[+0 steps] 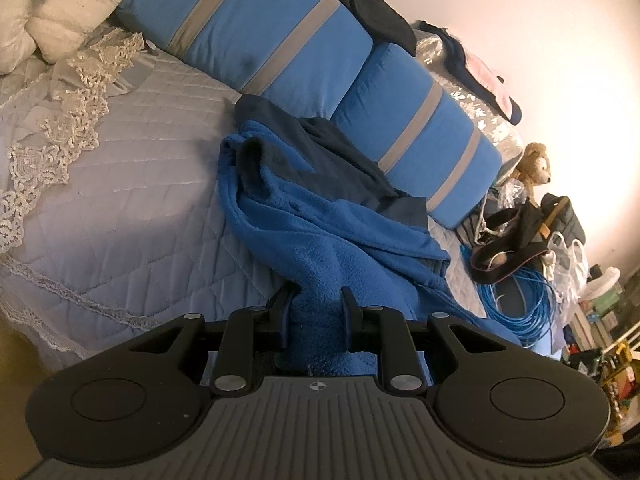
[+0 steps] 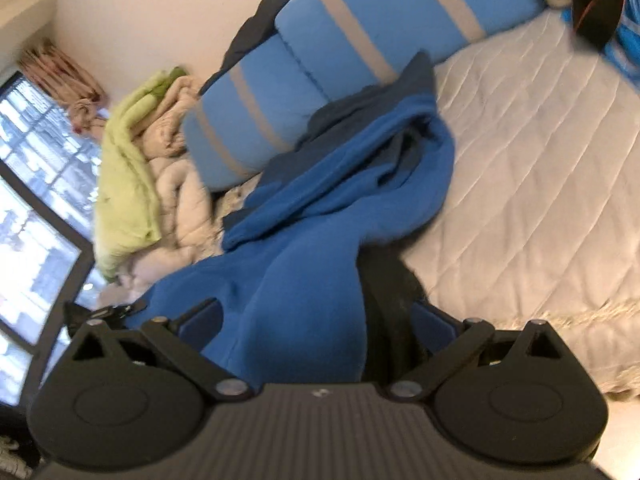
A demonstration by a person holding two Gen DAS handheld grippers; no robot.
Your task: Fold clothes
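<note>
While left fingers (image 1: 316, 300) pinch it, rumpled blue fleece (image 1: 320, 216) crosses spread right fingers (image 2: 316, 312).

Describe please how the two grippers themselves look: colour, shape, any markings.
Both are matte black. The left gripper has a grey ribbed body with a small crosshair mark, two round discs at its sides, angled linkage arms with silver rivets, and blue pads inside its fingers. The right gripper has the same build, with a small white mark. No cables or sleeves show.

The fleece garment (image 1: 320, 216) lies on the quilted bed cover (image 1: 132, 184), its far end against the striped bolster (image 1: 304, 52) at twelve o'clock. A cable coil (image 1: 516, 300) and teddy bear (image 1: 534, 162) sit at three o'clock, pillows (image 1: 52, 12) at ten.
</note>
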